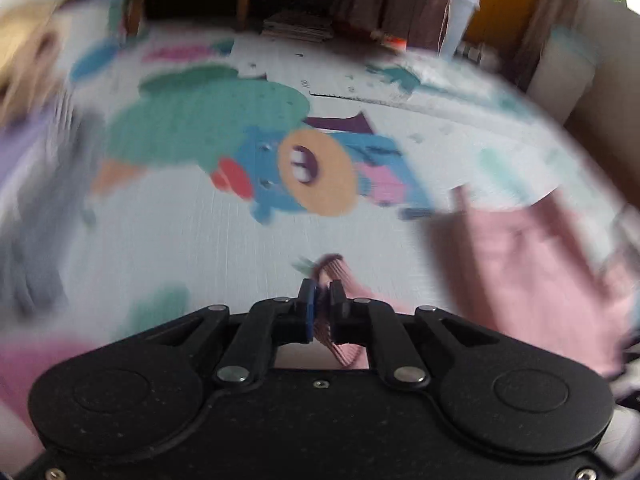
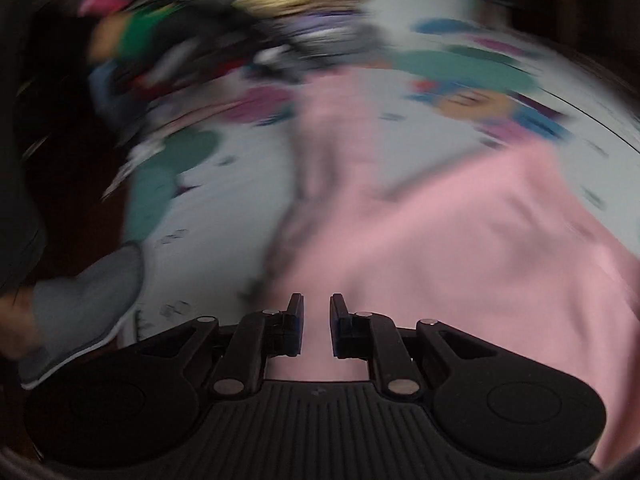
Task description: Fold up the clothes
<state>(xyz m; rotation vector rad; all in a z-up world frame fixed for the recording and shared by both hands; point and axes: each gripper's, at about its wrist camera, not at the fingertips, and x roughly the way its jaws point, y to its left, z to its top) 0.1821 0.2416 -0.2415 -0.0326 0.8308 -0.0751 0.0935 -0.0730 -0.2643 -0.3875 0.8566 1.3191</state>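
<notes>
Two grippers work over one pink garment [image 2: 460, 248] spread on a play mat [image 1: 168, 232] printed with bright cartoon shapes. Nearest, the left gripper [image 1: 322, 304] has its jaws pinched together on a ribbed pink edge [image 1: 336, 272] of that garment, most likely a cuff or hem, which sticks up between the pads and trails out below them. The right gripper [image 2: 316, 326] hangs just above the wide body of the pink cloth with its jaws a little apart and nothing between them; pink fabric shows through the gap, but the pads do not press on it.

Beyond that, the garment lies rumpled, with one long part, probably a sleeve [image 2: 336, 132], running away up the mat. A foot in a grey sock [image 2: 84, 308] stands at the mat's edge. Farthest back sits a blurred heap of mixed clothes [image 2: 224, 20].

By my reckoning this is the start of the fold: one corner is caught, the other not. Next the free gripper needs to find a matching edge and close on it, so the cloth can be lifted and drawn flat.
</notes>
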